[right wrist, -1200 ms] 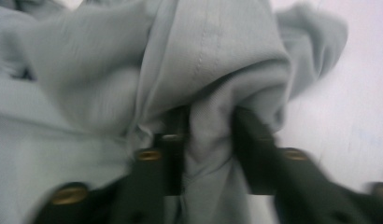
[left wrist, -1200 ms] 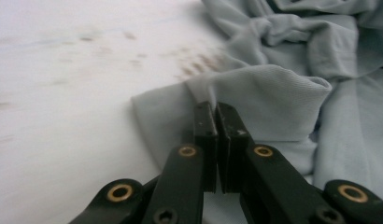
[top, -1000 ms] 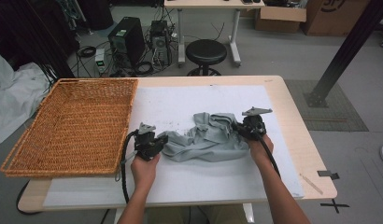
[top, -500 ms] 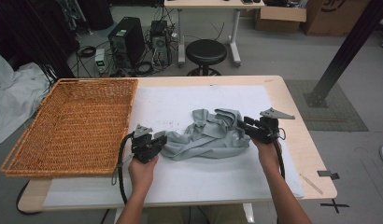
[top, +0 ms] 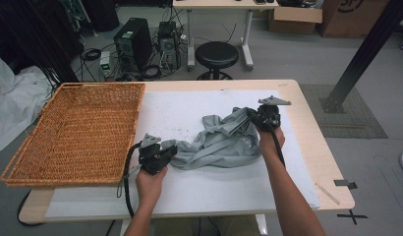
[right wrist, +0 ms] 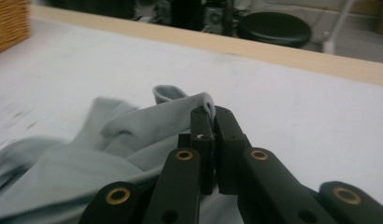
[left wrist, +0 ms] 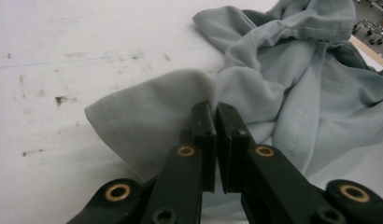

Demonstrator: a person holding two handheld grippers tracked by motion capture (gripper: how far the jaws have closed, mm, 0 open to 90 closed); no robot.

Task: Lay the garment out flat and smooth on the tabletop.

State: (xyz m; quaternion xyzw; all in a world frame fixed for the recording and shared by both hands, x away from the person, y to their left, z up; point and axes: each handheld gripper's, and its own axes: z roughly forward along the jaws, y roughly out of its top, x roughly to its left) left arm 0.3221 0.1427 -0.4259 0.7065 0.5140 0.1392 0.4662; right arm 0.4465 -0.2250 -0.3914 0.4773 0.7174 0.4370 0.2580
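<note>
My left gripper (top: 165,151) is clamped on the near-left edge of the grey cloth (top: 224,140), down at about 7 o'clock of the bundle; in the left gripper view the jaws are pinched together over a fold of the cloth (left wrist: 147,121), which lies flat on the white mat (top: 189,105). My right gripper (top: 252,115) has just closed on the far-right corner, at about 2 o'clock of the bundle, and in the right gripper view the hem (right wrist: 206,100) stands up between the pressed jaws, lifted off the mat.

So the cloth runs between my two grips, long axis from 7 to 2 o'clock, crumpled and slack in the middle. I judge the next move is to draw the hands apart along that line. The basket (top: 71,130) sits at 9 o'clock, nearer my left hand (top: 150,184).
</note>
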